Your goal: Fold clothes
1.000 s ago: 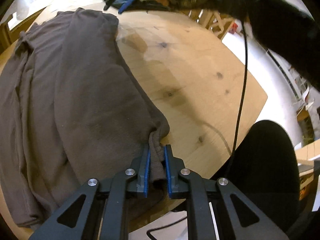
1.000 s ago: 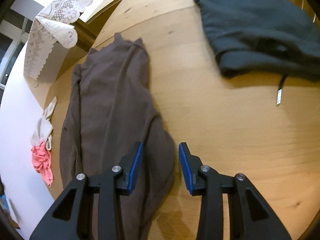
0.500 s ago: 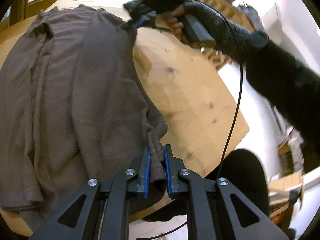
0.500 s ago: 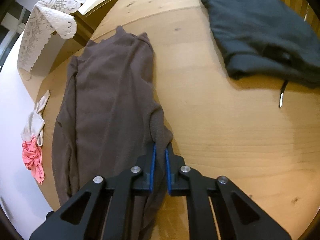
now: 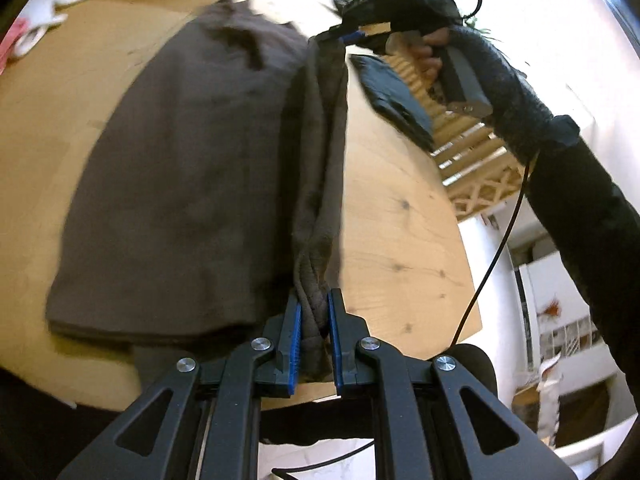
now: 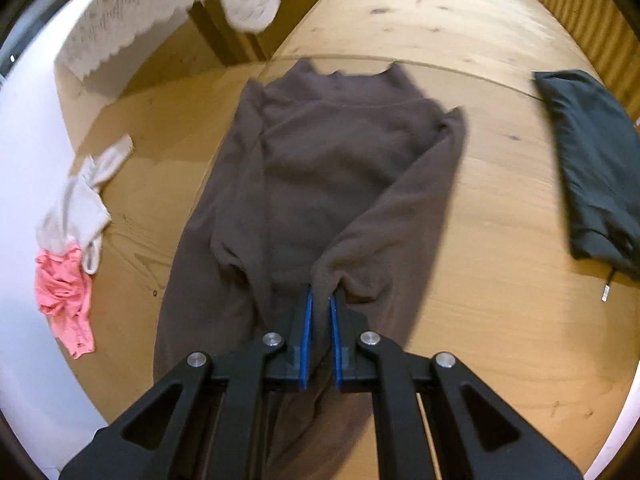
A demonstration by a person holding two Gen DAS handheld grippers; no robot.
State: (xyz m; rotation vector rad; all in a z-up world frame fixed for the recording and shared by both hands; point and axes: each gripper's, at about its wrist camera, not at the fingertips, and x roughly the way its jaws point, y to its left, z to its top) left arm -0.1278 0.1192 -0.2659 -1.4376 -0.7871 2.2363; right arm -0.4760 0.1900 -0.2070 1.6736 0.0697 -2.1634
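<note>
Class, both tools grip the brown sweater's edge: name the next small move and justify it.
Probably carry the gripped edge across the brown sweater and lay it flat. The left tool and right tool are both shut on it, holding the side stretched between them above the wooden table.

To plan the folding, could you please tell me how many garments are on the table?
4: brown sweater in the middle, dark garment at the right, white one and pink one at the left edge. More may lie outside view.
</note>
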